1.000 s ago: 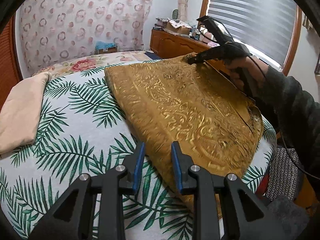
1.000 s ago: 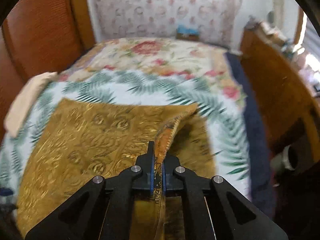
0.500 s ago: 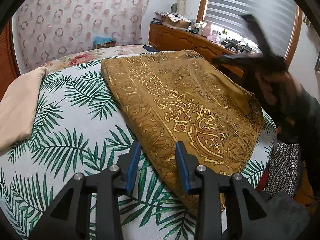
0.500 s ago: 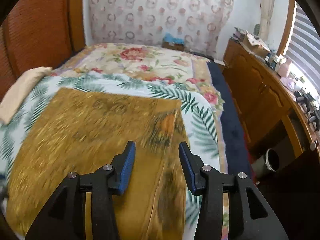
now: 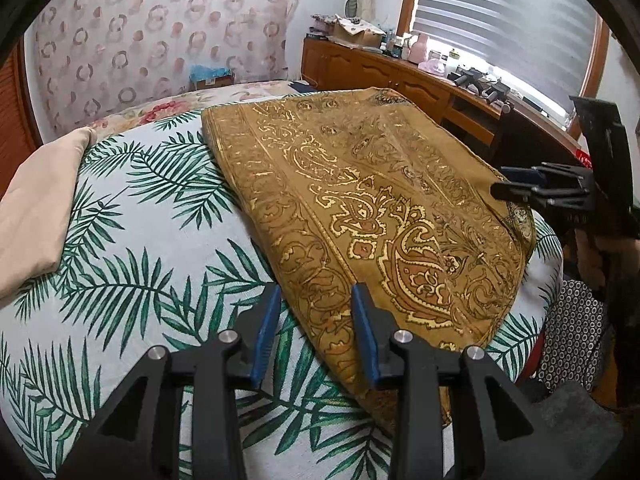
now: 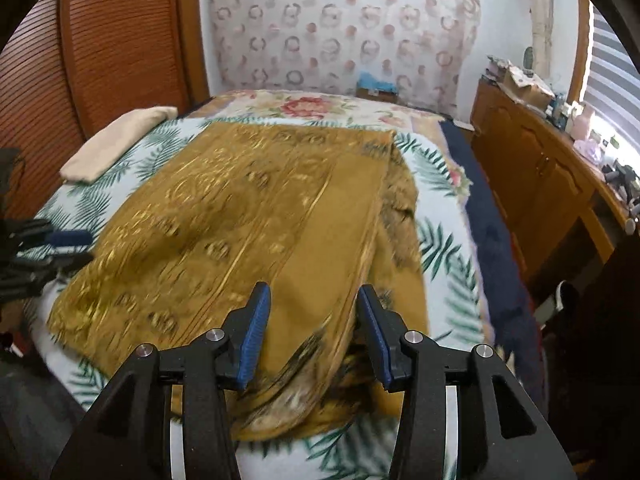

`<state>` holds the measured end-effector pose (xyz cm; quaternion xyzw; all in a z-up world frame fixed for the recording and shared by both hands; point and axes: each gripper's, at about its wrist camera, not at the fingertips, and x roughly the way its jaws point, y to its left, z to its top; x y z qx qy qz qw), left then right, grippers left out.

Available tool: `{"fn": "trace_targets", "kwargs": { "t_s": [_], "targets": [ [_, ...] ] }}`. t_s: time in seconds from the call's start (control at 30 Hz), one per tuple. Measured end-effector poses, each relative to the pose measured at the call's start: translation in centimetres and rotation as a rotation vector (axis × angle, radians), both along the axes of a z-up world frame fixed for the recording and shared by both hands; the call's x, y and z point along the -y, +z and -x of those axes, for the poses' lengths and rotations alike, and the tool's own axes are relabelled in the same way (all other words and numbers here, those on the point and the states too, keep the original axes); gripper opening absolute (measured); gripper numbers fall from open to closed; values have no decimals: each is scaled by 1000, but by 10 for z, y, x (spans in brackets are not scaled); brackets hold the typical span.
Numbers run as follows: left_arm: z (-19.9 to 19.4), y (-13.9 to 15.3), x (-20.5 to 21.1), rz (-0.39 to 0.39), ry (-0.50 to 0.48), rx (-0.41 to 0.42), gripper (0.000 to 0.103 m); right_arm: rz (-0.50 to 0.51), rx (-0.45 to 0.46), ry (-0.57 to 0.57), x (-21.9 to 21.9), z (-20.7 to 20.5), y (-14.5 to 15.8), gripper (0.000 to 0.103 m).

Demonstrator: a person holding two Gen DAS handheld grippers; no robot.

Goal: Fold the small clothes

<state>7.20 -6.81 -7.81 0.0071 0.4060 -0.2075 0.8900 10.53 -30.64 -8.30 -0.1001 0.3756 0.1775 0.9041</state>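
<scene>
A mustard-gold paisley cloth [image 5: 372, 208] lies folded flat on the palm-leaf bedspread [image 5: 132, 248]. My left gripper [image 5: 316, 320] is open and empty, its fingertips over the cloth's near left edge. My right gripper [image 6: 312, 316] is open and empty, hovering over the cloth [image 6: 248, 220] near its folded right edge. The right gripper also shows in the left wrist view [image 5: 516, 186] at the cloth's far right side. The left gripper shows in the right wrist view [image 6: 60, 246] at the cloth's left edge.
A folded beige cloth [image 5: 36, 212] lies at the left of the bed. A wooden dresser [image 5: 404, 80] with clutter stands along the window wall. A wooden wardrobe [image 6: 100, 48] stands by the bed's far side. A floral quilt [image 6: 312, 106] covers the bed's head end.
My right gripper let go of the cloth's corner, opened, and drew back toward the cloth's near right edge. The cloth now lies flat. My left gripper stayed open.
</scene>
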Motion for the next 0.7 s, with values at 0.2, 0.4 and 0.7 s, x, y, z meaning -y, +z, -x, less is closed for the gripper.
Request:
{"fn": "trace_targets", "kwargs": {
  "t_s": [0.2, 0.4, 0.7],
  "targets": [
    [-2, -3, 0, -1, 2, -11, 35, 10, -16, -2, 2, 7, -12, 44],
    [-3, -3, 1, -2, 4, -10, 35, 1, -12, -28, 10, 11, -15, 19],
    [2, 5, -4, 18, 15, 16, 35, -66, 23, -15, 21, 23, -7, 4]
  ]
}}
